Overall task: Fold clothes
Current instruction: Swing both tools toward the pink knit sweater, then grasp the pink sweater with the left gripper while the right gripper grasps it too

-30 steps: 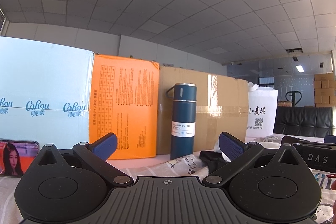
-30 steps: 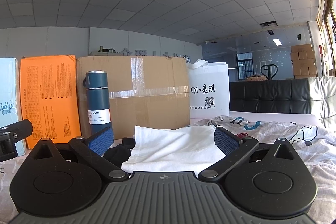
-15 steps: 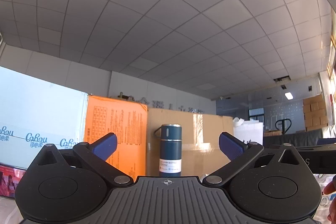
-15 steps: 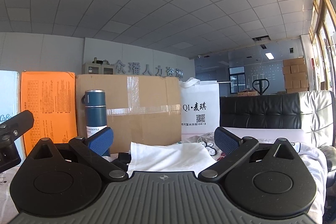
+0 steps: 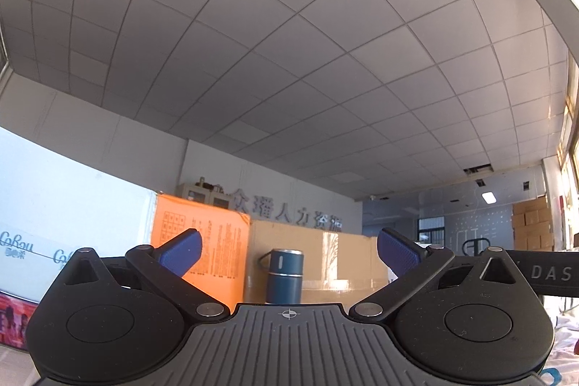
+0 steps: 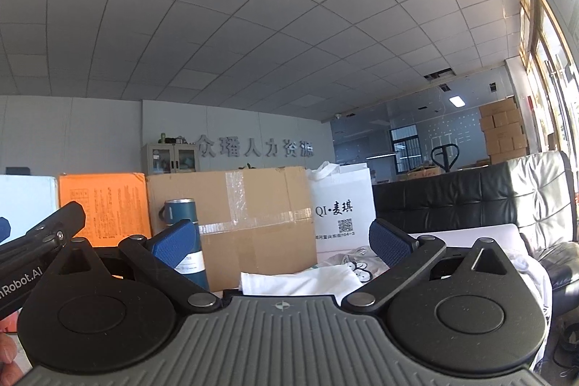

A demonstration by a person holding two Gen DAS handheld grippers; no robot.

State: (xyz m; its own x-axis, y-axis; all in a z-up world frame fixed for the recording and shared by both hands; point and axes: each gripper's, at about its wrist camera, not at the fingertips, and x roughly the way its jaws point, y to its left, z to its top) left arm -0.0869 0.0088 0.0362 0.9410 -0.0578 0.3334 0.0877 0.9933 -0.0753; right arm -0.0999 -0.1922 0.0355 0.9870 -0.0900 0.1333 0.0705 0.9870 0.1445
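Observation:
A white folded garment (image 6: 300,281) lies on the patterned sheet just beyond my right gripper (image 6: 284,246), which is open, empty and raised above it. My left gripper (image 5: 287,250) is open and empty too, tilted up toward the ceiling; no clothing shows in the left wrist view. The body of the left gripper (image 6: 39,237) shows at the left edge of the right wrist view.
A blue vacuum bottle (image 5: 284,275) (image 6: 184,237) stands before a cardboard box (image 6: 235,223) and an orange box (image 6: 105,208). A white paper bag (image 6: 342,208) and a black sofa (image 6: 470,201) are to the right. A light blue box (image 5: 54,234) is at left.
Both grippers have risen and tilted upward, so the ceiling fills more of each view. The garment and table have dropped low or out of sight. Both stay open.

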